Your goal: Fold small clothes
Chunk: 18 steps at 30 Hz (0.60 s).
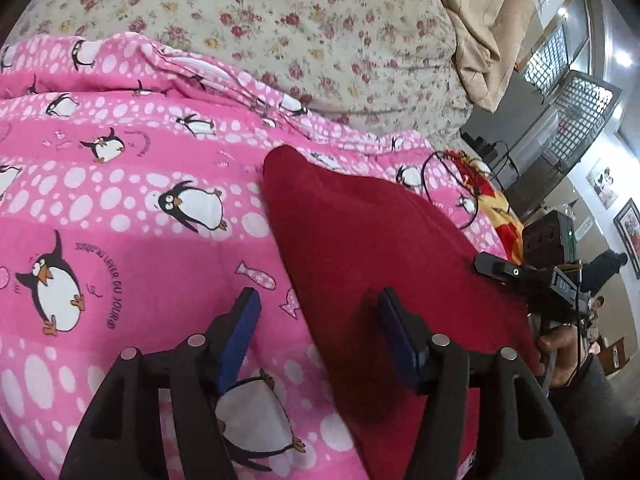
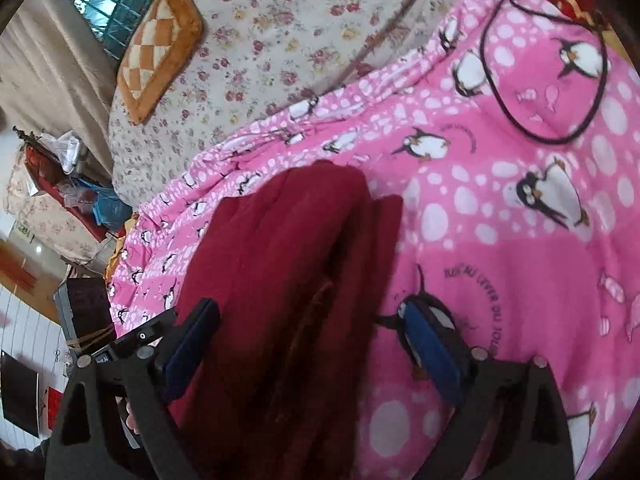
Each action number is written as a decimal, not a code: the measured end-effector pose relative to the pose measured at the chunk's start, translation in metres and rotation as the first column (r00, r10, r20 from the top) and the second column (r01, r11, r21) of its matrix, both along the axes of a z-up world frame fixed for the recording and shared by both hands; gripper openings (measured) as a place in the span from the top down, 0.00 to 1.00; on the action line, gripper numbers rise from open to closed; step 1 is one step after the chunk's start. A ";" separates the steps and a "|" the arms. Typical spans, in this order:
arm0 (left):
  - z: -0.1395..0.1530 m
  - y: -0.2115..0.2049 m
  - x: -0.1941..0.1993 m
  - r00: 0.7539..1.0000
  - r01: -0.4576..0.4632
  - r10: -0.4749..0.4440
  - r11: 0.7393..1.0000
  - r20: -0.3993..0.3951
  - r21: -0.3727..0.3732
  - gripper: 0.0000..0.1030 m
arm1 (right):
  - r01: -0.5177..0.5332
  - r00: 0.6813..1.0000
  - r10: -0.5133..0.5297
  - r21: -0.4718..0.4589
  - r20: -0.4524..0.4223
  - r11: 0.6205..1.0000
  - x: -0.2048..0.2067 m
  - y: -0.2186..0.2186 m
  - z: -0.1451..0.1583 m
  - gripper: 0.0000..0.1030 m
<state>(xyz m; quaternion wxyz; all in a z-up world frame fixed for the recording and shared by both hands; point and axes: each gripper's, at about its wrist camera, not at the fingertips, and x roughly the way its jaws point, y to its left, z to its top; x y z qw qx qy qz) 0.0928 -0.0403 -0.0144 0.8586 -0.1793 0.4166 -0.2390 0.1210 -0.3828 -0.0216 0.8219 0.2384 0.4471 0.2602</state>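
While both grippers hang open over the bed, the dark red garment (image 1: 360,248) lies part-folded on the pink penguin blanket (image 1: 120,200).

Left gripper (image 1: 316,300) stands wide open and holds nothing, straddling the garment's left edge; right gripper (image 2: 316,316) is equally wide and empty, its 2 blue pads either side of the bunched layers. To fold well, I judge each should close on a corner, lift together and lay the edges flush. A black cable loop (image 2: 544,68) lies well apart.
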 end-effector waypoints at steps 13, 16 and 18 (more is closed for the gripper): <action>-0.014 0.006 0.004 0.998 0.020 -0.025 0.995 -0.055 -0.093 0.57 | -0.081 0.994 0.085 -0.059 0.069 0.995 0.009 0.008 -0.002 0.23; -0.015 0.006 0.003 0.998 0.026 -0.031 0.995 -0.052 -0.094 0.57 | -0.097 0.991 0.100 -0.033 0.085 0.995 0.004 0.000 0.002 0.34; -0.015 0.005 0.003 0.998 0.025 -0.030 0.995 -0.050 -0.093 0.57 | -0.091 0.992 0.091 -0.002 0.082 0.996 0.006 -0.005 -0.001 0.35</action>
